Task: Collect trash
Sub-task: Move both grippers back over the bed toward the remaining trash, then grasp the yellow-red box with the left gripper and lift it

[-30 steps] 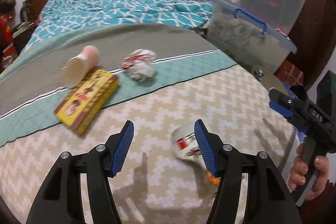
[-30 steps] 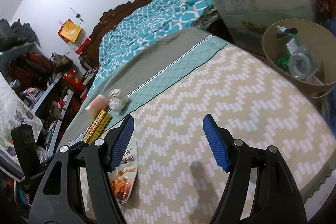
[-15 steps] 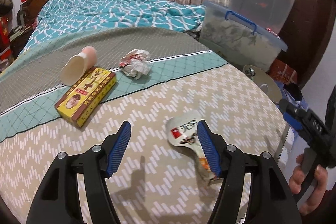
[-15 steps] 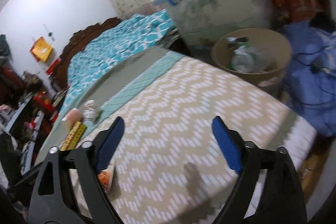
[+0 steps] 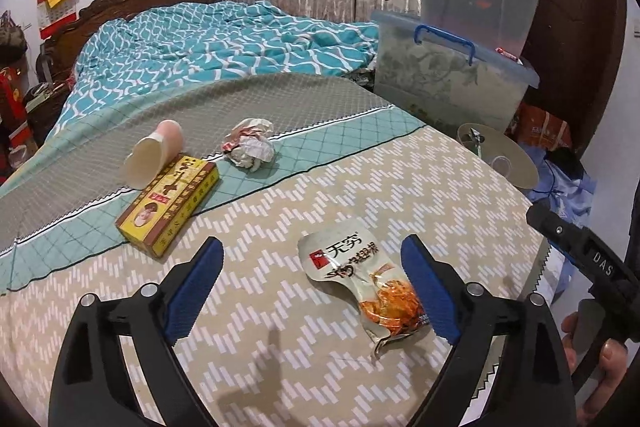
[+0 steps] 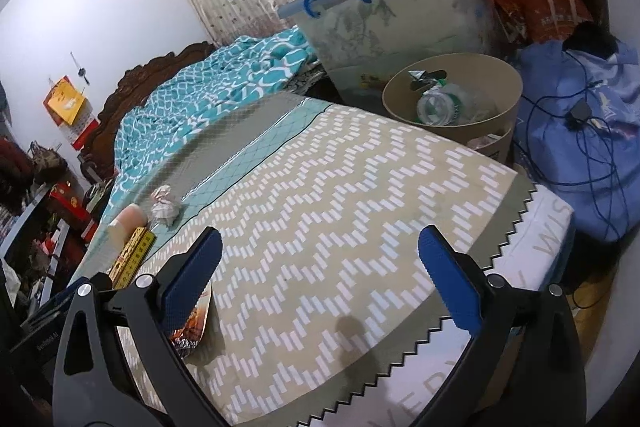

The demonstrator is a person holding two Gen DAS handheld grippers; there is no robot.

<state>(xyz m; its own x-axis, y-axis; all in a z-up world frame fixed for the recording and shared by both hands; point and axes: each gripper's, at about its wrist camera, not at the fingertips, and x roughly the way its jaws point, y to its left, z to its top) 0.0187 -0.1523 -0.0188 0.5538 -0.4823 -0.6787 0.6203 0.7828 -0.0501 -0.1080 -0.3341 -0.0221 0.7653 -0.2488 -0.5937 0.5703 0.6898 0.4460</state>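
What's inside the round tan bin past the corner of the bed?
The tan bin holds a clear plastic bottle, a dark wrapper and other clear plastic scraps. What lies beneath that top layer is covered, so its depth of fill is unclear.

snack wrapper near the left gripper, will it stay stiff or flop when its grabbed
The snack wrapper lies flat, torn open and creased, so it likely flops and weighs little. Its glossy film may slip between the pads. The left gripper, jaws opening, straddles it without touching.
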